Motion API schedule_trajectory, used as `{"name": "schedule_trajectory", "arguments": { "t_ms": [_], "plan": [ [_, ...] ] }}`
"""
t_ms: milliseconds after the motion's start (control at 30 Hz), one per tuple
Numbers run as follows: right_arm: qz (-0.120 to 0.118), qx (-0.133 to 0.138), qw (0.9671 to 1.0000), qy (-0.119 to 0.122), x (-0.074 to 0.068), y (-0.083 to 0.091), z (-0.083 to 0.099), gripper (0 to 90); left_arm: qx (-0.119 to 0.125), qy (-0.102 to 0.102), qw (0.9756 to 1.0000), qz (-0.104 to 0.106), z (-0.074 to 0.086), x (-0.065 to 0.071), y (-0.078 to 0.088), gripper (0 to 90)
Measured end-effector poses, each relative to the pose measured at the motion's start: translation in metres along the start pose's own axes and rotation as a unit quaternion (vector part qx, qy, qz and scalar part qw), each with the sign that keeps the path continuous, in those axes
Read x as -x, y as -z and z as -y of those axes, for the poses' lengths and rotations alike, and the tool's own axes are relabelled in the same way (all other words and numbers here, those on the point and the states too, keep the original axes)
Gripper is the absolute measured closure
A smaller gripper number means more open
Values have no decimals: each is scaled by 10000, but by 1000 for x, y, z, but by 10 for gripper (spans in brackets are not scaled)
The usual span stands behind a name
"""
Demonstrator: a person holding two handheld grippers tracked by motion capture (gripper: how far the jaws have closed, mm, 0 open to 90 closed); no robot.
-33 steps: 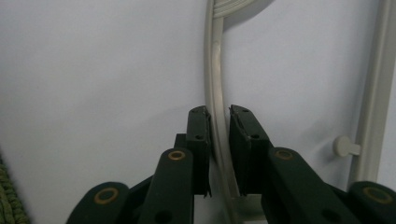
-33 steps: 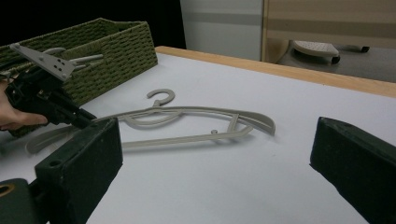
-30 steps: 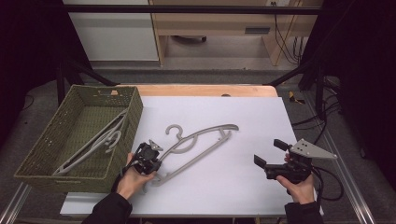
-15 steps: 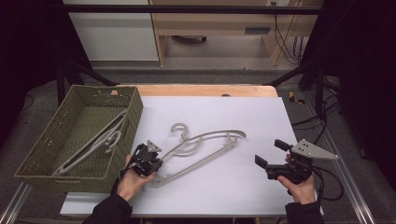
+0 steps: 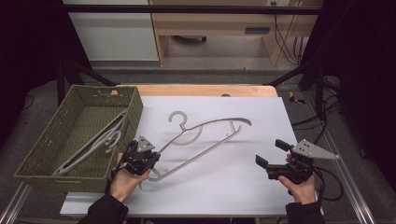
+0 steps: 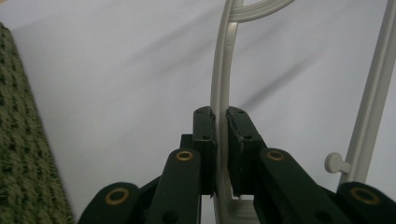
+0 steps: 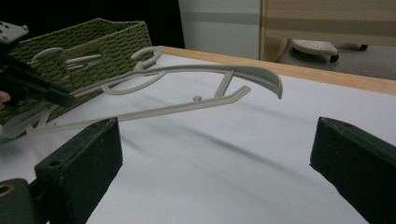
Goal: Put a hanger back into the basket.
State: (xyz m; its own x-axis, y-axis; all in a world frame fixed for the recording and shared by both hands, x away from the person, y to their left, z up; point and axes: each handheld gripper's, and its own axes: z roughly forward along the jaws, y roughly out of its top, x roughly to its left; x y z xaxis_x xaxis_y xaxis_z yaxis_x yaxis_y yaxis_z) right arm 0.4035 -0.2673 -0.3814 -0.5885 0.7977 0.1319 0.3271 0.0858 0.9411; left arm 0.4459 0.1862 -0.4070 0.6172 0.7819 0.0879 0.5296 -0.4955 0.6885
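Observation:
A grey plastic hanger point(image 5: 201, 140) hangs tilted above the white table top point(image 5: 224, 186), its far end raised. My left gripper point(image 5: 147, 158) is shut on the hanger's near arm, and its own view has the arm point(image 6: 221, 93) pinched between the two jaws point(image 6: 221, 140). My right gripper point(image 5: 271, 153) stands open near the table's front right with nothing between its jaws; from there the hanger point(image 7: 187, 88) floats above the table ahead of it.
A green woven basket point(image 5: 42, 154) stands at the left of the table and holds another grey hanger point(image 5: 93, 142). A wooden strip point(image 5: 201, 89) runs along the table's far edge. A cable point(image 5: 327, 182) trails from the right gripper.
My left gripper has lifted and swung the hanger, whose far end has moved right and risen off the table. The right gripper has stayed put.

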Motion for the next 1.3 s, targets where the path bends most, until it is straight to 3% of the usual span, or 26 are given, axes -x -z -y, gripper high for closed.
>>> {"name": "schedule_trajectory", "arguments": {
  "t_ms": [300,567,700,1167,1300],
  "plan": [
    [6,35,10000,-26,1,1,0,24,330,-28,9994,-102,-6,-1,23,827],
    [-11,50,10000,-28,3,2,0,24,478,-85,9987,-166,-11,-6,43,826],
    [-8,42,10000,-12,3,1,0,24,666,-17,9975,-222,-13,-10,53,827],
    [-5,5,10000,-14,0,-1,0,24,1050,-96,9934,-454,-22,-28,87,827],
    [30,-2,10000,-25,1,-2,0,24,1111,-158,9920,-574,-22,-42,96,826]
  ]
}}
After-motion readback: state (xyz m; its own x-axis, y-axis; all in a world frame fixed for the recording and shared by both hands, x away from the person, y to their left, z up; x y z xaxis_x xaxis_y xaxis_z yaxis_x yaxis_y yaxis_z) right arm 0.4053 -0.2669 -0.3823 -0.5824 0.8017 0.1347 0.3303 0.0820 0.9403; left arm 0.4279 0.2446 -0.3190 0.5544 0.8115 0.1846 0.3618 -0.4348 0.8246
